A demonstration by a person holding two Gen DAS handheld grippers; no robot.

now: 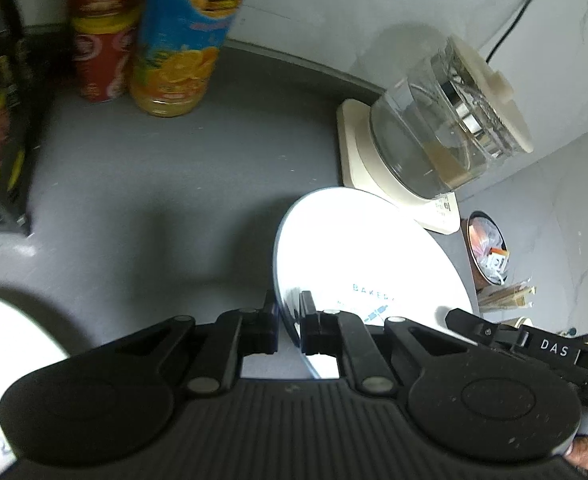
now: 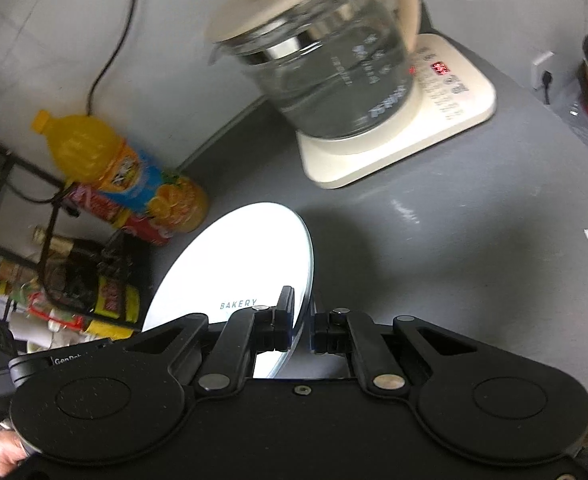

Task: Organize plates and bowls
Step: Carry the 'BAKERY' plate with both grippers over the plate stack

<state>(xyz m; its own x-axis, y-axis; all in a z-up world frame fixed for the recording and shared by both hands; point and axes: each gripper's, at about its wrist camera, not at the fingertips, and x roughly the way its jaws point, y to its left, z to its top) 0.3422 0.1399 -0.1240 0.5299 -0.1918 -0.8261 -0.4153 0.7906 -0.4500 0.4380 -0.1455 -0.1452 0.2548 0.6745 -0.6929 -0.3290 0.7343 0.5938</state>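
Left tongs (image 1: 288, 322) closed on the rim of a white plate (image 1: 357, 264) printed BAKERY, one finger on each face; plate held tilted on edge above the grey worktop (image 1: 166, 184), near the cream kettle base (image 1: 351, 160); right tongs (image 2: 302, 322) pinch the same plate (image 2: 238, 264) at its edge from the other side, fingers (image 2: 284, 312) pressed to the printed face and the other finger behind the rim; both tongs grip it at once, plate clear of the surface as far as the shadow under it shows; glass kettle (image 2: 325, 76) with cream lid and handle sits on its base (image 2: 445, 128), red display lit on the panel; black cable (image 2: 110, 60) runs up the wall behind; orange juice bottle (image 2: 122, 172) stands at the back of the worktop (image 2: 453, 260) beside a red can (image 1: 102, 60), the two just beside each other, touching or not hard to say through the blur; dark wire rack (image 2: 34, 216) with bottles and yellow packets at the left side of the right wrist view; second white dish (image 1: 10, 336) at the lower left of the left wrist view, only partly seen, plate or bowl cannot tell; copper-rimmed bin (image 1: 487, 248) with wrappers off the right end of the worktop; right-hand device marked DAS (image 1: 553, 350) visible at the right edge of the left wrist view; frames motion-blurred, fine print unreadable.
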